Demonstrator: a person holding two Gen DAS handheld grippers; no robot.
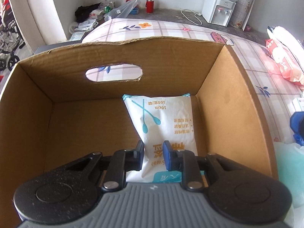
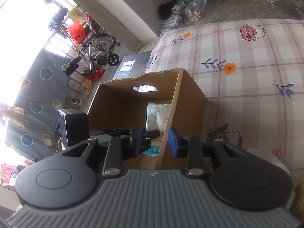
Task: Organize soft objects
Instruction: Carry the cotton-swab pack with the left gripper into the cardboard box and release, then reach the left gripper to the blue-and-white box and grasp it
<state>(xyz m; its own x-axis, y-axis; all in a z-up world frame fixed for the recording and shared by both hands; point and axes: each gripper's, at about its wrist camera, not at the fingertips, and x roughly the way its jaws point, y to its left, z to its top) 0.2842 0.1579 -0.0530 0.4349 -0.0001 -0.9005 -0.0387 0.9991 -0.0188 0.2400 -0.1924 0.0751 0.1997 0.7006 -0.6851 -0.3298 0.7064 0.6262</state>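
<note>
Left wrist view: the left hand-held gripper (image 1: 153, 156) was clamped narrow on the near end of a white cotton-swab packet (image 1: 163, 125), which lay on the floor of the cardboard box (image 1: 237, 98), toward its right wall. A red-and-white soft pack (image 1: 283, 64) waited on the bed (image 1: 171, 28), well apart. Risk, as judged: lifting without letting go would drag the packet back out of the box. The packet's near edge was hidden under the gripper body.

Right wrist view: the right hand-held gripper (image 2: 153, 142) stood narrow and held nothing, its jaws straddling the box's right wall without pressing it. Risk, as judged: sinking further could snag that wall and tip the box. The bed's near edge was cut off.
</note>
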